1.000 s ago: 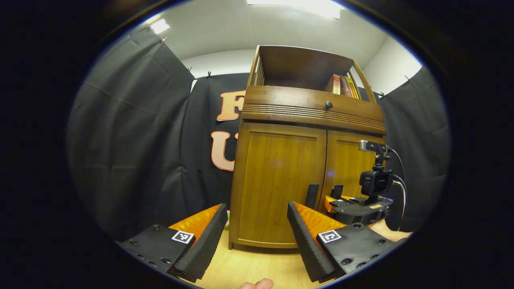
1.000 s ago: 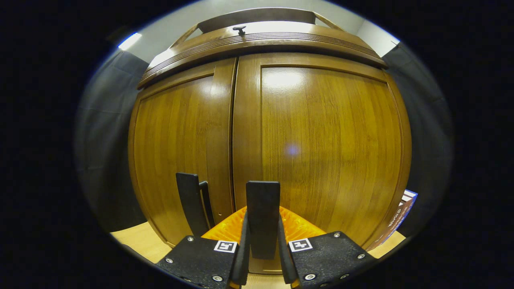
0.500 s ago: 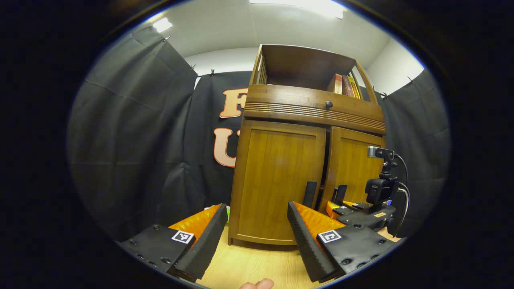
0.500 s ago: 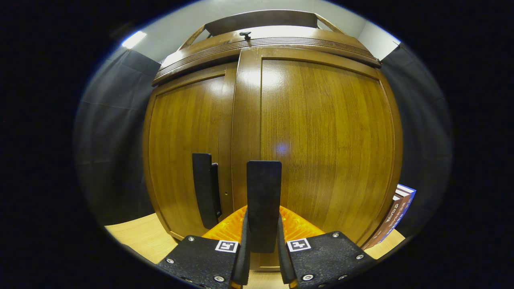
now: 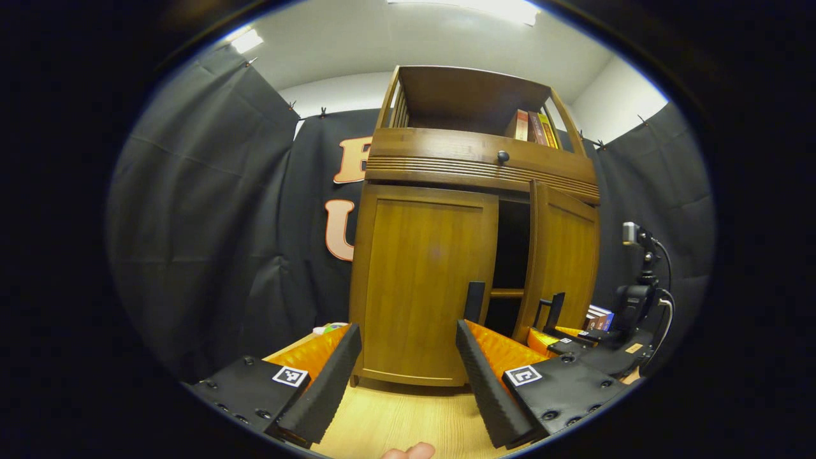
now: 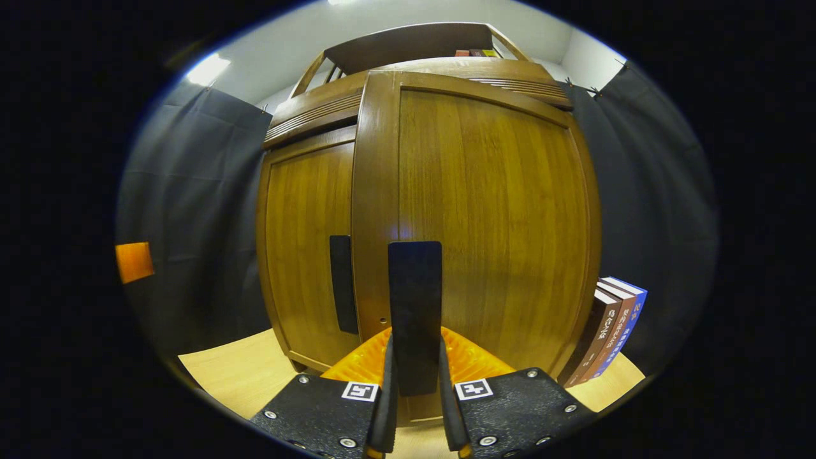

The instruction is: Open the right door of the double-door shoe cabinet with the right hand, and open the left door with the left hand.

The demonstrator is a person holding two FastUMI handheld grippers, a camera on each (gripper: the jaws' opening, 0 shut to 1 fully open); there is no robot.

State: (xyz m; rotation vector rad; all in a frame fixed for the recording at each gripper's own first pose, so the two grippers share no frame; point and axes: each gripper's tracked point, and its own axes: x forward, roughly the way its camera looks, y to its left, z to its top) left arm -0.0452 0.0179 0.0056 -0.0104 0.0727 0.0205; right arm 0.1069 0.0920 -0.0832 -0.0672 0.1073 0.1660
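Note:
The wooden shoe cabinet (image 5: 475, 169) stands straight ahead in the left gripper view. Its left door (image 5: 421, 280) is closed, with a dark upright handle (image 5: 475, 299) at its inner edge. The right door (image 5: 567, 255) hangs partly open, leaving a dark gap (image 5: 513, 242) between the doors. My right gripper (image 5: 553, 326) is shut on that door's upright handle (image 5: 556, 305). In the right gripper view the handle (image 6: 414, 299) rises between the right gripper (image 6: 414, 347) fingers, against the right door (image 6: 497, 204). My left gripper (image 5: 407, 328) is open, short of the left door, holding nothing.
Books (image 5: 532, 126) lean on the cabinet's top shelf above a drawer knob (image 5: 503, 155). More books (image 6: 612, 328) stand against the cabinet's right side. A rail (image 5: 507, 293) shows inside the gap. The cabinet stands on a light wooden surface (image 5: 408, 417); small items (image 5: 328, 328) lie at its left.
The right door has swung from closed to partly open, with my right gripper moving back and rightward on its handle. My left gripper stays open and has barely moved.

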